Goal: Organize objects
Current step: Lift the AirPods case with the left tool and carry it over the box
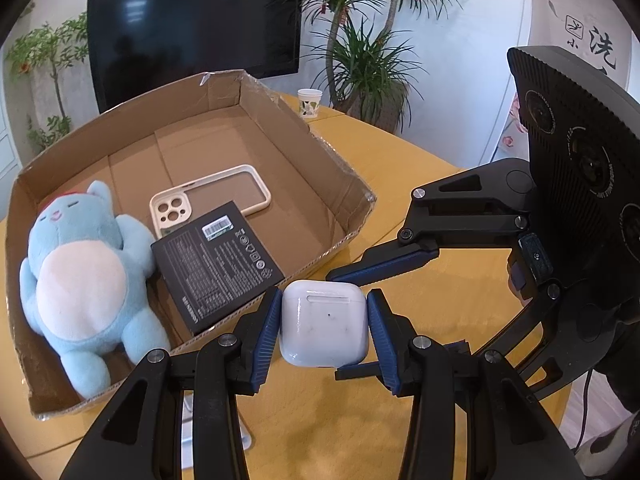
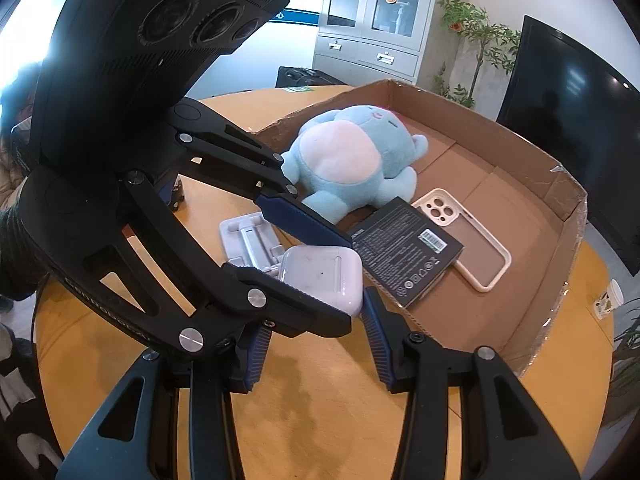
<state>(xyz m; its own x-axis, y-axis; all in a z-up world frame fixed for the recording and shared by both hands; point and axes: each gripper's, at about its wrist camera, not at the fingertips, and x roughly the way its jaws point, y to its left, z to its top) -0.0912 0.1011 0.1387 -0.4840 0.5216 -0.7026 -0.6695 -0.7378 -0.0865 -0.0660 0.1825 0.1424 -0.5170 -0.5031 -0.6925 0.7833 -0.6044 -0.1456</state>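
Clearly pinching the white earbud case (image 1: 323, 326) above the table edge, the left gripper (image 1: 323, 332) should clear the cardboard box (image 1: 280, 108) wall before releasing, while the right gripper (image 2: 316, 344) seems spread, empty.

Office room, white walls
Dark wall screen (image 1: 192, 28), potted plants (image 1: 360, 40), grey glass-door cabinet (image 2: 372, 16), round yellow table (image 1: 420, 160).

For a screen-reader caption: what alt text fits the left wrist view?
The left gripper clamps a white earbud case above a yellow table, beside a cardboard box holding a blue plush toy, black packet and cream phone case.
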